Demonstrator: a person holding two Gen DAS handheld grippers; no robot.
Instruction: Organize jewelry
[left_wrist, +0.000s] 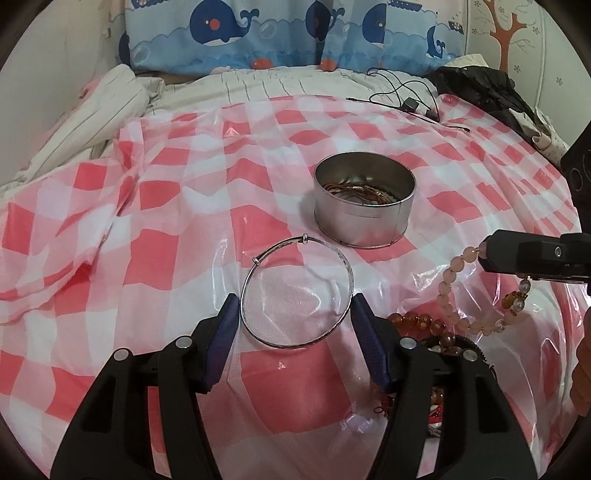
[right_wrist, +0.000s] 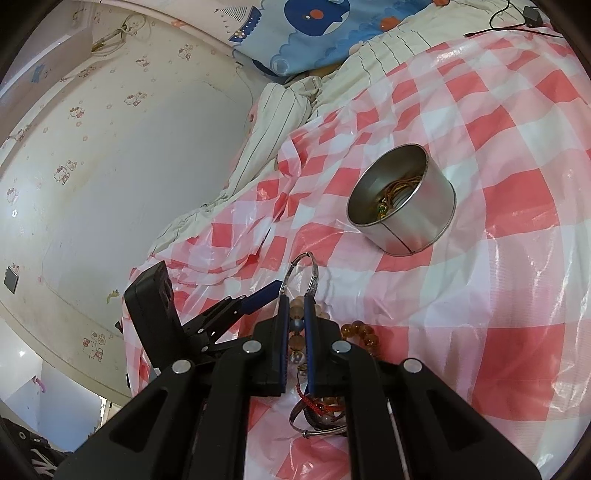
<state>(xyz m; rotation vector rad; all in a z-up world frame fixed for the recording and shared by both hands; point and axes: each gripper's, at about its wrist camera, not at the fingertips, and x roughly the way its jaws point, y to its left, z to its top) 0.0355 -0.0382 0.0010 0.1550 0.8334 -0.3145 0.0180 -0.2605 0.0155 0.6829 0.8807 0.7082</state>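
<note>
My left gripper (left_wrist: 295, 297) is shut on a thin silver bangle (left_wrist: 255, 332), its blue pads pressing the hoop's two sides just above the red-and-white checked plastic sheet (left_wrist: 177, 206). From the right wrist view the bangle (right_wrist: 309, 258) shows edge-on and upright, beside the left gripper (right_wrist: 271, 288). My right gripper (right_wrist: 295, 300) is shut on a pink bead bracelet (right_wrist: 296, 339). Seen from the left wrist, that bracelet (left_wrist: 448, 277) hangs in a loop from the right gripper (left_wrist: 484, 253). A round metal tin (left_wrist: 364, 221) (right_wrist: 424, 221) behind holds several bangles and cords.
An amber bead bracelet (left_wrist: 417, 319) (right_wrist: 360, 332) and a heap of other jewelry (right_wrist: 317, 413) lie under my right gripper. A black cable with an adapter (left_wrist: 410, 103), a black bag (left_wrist: 476, 85) and a whale-print pillow (left_wrist: 258, 33) are at the back. A wall (right_wrist: 110, 166) stands left.
</note>
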